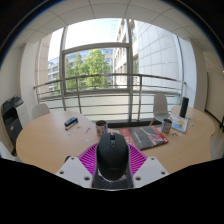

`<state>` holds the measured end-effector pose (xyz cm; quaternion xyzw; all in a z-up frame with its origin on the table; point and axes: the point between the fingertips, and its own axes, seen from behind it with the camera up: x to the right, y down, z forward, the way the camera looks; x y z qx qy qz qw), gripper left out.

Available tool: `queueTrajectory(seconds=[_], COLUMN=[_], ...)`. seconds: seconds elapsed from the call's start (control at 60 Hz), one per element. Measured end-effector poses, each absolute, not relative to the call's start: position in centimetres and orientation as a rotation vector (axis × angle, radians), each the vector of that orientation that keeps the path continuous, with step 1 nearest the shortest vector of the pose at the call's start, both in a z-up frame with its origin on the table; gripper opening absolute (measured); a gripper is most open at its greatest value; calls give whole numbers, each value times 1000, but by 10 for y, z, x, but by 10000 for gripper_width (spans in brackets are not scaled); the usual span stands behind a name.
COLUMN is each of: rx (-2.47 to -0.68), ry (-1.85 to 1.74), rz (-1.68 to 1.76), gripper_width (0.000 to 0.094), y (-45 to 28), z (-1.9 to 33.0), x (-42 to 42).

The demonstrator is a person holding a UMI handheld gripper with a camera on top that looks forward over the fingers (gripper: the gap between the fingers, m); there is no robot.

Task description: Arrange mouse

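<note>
A black computer mouse (112, 157) sits between my two fingers, its sides against the magenta pads (91, 158). My gripper (112, 168) is shut on the mouse and holds it above the light wooden table (50, 140). The mouse's nose points away from me toward the middle of the table. A dark red mouse mat (146, 136) lies on the table just beyond and to the right of the fingers.
A dark cup (101, 127) and a small blue-white object (71, 123) stand on the table beyond the fingers. Boxes and a cup (167, 124) stand at the right. Chairs, a railing and a large window lie behind the table.
</note>
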<state>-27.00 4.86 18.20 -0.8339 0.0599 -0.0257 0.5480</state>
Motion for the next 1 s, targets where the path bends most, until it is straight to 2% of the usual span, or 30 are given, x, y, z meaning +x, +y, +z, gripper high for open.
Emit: queueTrajectory(seconds=[0.1,0.117,0.267,0.333,0.383,0.467,0.517,0.783,1.0], rx=[-2098,-2114,-2273,-2310,-2306,-2278,-2258,-2174,-2146], ry=[107,99,85,95,101,88,83,31,21], rz=[-58,-60,-3,-1,-23,-49,-66,-124,-129], gripper_width=[395,400,471,530,616,863,830,844,841], y=[61,61,60,51,51,42,35,-48,-127], z=[104,78,4,-8,-3,17,39,146,183], x=[-305,-316,-341,-347,-342,-341,-340,-348,-354])
